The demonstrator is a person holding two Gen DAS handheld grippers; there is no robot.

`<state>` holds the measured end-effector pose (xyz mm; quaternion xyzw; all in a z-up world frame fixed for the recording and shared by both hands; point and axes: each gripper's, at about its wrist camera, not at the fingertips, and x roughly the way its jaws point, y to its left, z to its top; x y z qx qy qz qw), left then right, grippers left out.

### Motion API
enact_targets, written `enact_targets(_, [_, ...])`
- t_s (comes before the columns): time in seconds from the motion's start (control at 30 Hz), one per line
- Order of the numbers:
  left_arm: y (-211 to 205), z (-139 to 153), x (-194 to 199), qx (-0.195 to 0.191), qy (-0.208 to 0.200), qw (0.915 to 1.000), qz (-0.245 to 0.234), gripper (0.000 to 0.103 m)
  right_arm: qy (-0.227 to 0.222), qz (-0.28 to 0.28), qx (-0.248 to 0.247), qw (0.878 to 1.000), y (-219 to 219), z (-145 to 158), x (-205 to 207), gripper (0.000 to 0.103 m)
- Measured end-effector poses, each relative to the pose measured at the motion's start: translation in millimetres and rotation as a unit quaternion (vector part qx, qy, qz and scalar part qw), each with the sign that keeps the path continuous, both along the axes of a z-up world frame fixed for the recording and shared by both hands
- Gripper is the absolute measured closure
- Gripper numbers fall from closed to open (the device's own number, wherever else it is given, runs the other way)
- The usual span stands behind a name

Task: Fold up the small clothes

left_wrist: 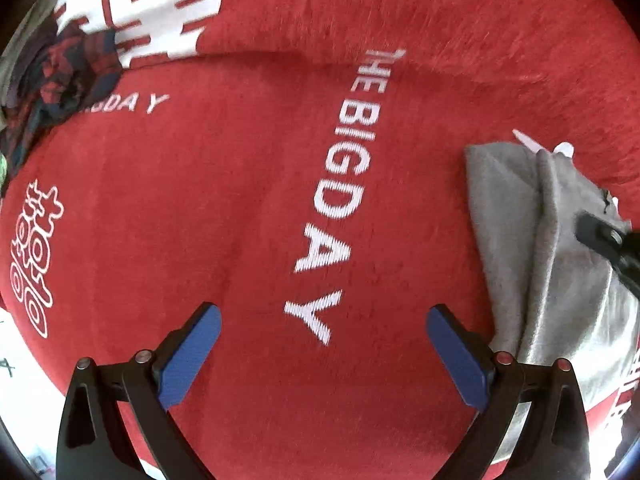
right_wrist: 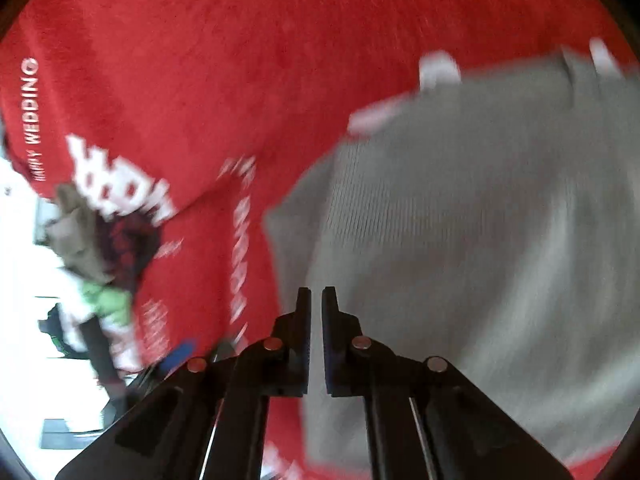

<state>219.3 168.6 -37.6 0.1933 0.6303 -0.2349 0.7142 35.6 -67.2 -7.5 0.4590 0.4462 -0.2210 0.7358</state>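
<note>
A grey knit garment point(left_wrist: 536, 240) lies folded on the red blanket point(left_wrist: 240, 200) at the right of the left wrist view; it fills the right half of the right wrist view point(right_wrist: 460, 220), blurred. My left gripper point(left_wrist: 324, 320) is open and empty over the white words "THE BIG DAY", left of the garment. My right gripper point(right_wrist: 316, 300) has its jaws nearly together with a thin gap and nothing between them, above the garment's left edge. One of its black fingers point(left_wrist: 600, 236) shows over the garment in the left wrist view.
A dark red plaid garment point(left_wrist: 68, 80) lies bunched at the blanket's far left, and shows in the right wrist view point(right_wrist: 128, 240) beside tan and green cloth point(right_wrist: 108, 300). A white floor lies beyond the blanket's left edge point(right_wrist: 24, 208).
</note>
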Motion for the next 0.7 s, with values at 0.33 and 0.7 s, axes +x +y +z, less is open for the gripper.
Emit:
enact_targets(0.33, [-6,-7,-5,0.02,0.006,0.9997,-0.011,0.0,0.03,0.109,0.002,0.994,28,-23,40,0.097])
enact_targets(0.7, [-28,0,-23,0.02,0.01,0.9991,-0.035,0.0,0.005,0.052,0.084,0.995,68,-8,-60,0.096])
